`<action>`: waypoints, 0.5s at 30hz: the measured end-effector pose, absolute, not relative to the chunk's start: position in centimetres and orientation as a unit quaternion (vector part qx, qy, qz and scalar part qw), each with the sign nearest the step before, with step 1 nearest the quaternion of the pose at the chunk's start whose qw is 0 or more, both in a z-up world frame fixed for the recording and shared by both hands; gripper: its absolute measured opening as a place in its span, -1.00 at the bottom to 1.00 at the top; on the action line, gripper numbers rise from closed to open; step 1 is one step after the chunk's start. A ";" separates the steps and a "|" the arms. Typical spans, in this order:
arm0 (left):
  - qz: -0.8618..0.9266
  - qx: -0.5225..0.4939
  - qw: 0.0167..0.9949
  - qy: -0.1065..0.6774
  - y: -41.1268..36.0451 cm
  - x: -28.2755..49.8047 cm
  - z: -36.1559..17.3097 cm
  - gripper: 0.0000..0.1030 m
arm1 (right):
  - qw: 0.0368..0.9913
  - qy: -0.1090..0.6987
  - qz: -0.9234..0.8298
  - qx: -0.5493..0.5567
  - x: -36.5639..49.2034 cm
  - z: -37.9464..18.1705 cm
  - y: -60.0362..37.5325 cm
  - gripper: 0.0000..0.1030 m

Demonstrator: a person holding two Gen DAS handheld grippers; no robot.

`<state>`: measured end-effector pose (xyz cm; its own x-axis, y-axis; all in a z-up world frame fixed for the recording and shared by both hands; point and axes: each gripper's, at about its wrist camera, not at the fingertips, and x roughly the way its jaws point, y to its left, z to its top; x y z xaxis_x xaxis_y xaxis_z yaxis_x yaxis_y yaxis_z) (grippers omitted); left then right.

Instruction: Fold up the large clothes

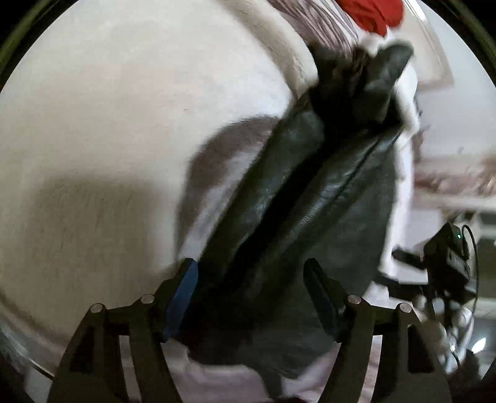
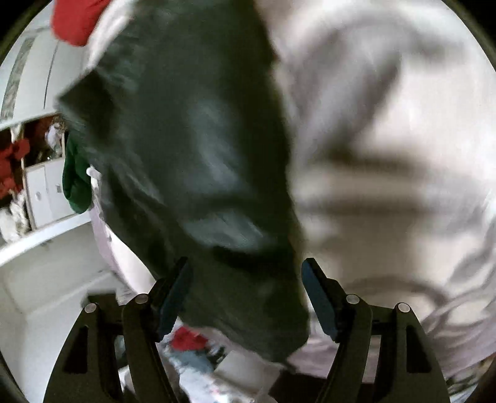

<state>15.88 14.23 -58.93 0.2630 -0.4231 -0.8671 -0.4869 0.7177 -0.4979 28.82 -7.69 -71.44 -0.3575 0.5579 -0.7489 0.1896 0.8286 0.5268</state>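
Observation:
A large dark grey-green garment [image 1: 310, 192] lies in long folds on a white bed sheet [image 1: 108, 124]. My left gripper [image 1: 251, 272] is open, its blue-padded fingers [image 1: 183, 294] standing either side of the garment's near end, which lies between them. In the right wrist view the same garment [image 2: 192, 161] fills the middle, blurred. My right gripper [image 2: 245, 272] is open with the garment's near edge between its fingers [image 2: 319, 297].
A red cloth [image 1: 372, 12] lies at the far end of the bed, also in the right wrist view [image 2: 74, 21]. The right gripper shows at the left view's right edge [image 1: 449, 257]. White cupboards [image 2: 46, 192], a green cloth [image 2: 76, 179] and floor clutter [image 2: 192, 350] lie left.

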 end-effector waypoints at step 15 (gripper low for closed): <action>0.022 -0.357 0.715 0.600 13.5 10.2 -55.5 -0.87 | 0.480 0.809 0.215 0.264 16.1 -72.2 -4.7 -0.73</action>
<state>10.25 13.50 -55.53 0.2780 -0.3966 -0.8749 -0.4606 0.7442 -0.4837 16.08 -4.68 -72.24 -0.4000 0.6338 -0.6621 0.2215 0.7678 0.6012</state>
